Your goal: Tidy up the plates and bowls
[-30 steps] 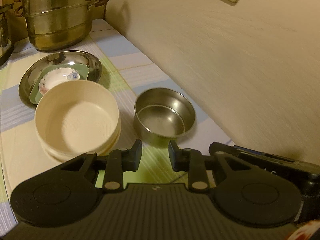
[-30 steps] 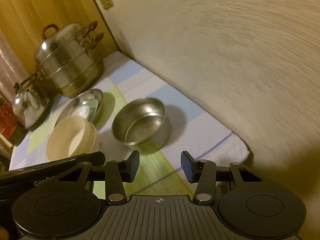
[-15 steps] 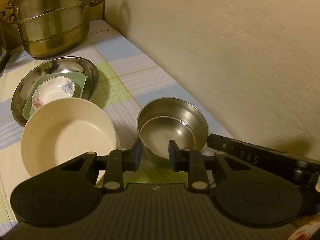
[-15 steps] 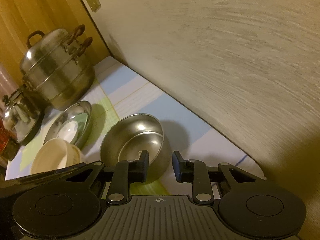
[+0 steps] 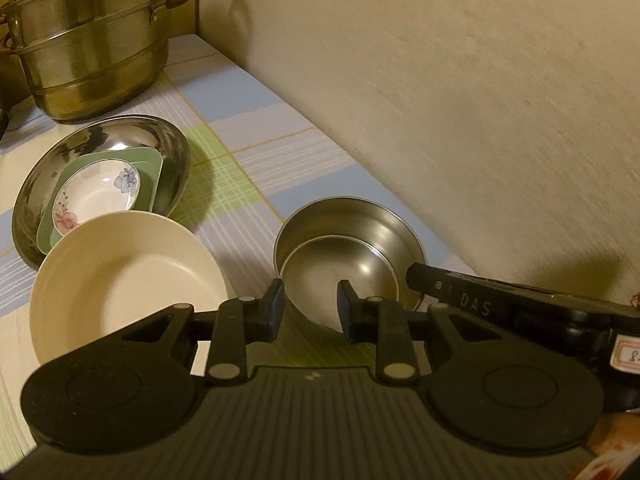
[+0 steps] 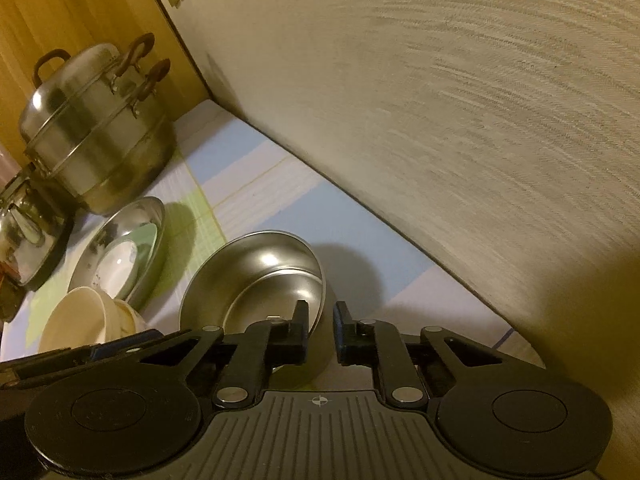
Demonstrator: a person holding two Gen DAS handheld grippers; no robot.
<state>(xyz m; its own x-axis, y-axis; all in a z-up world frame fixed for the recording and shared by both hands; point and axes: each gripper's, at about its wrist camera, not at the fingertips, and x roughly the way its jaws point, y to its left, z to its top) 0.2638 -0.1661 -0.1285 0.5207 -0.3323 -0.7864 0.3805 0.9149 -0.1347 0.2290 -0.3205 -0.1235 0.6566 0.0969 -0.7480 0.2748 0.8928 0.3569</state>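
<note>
A small steel bowl stands on the checked cloth near the wall. My right gripper is closing on the bowl's right rim, with one finger inside and one outside. One of its fingers also shows in the left wrist view. My left gripper is narrowly open at the bowl's near-left rim, pressing on nothing. Left of it sit stacked cream bowls. Behind them a wide steel basin holds a green square plate and a floral dish.
A tall steel steamer pot fills the far corner. A steel kettle stands at the left edge. The wall runs close along the right side of the cloth-covered counter.
My right gripper came down to the steel bowl and its jaws narrowed around the rim. The left gripper moved closer to the bowl with its gap unchanged.
</note>
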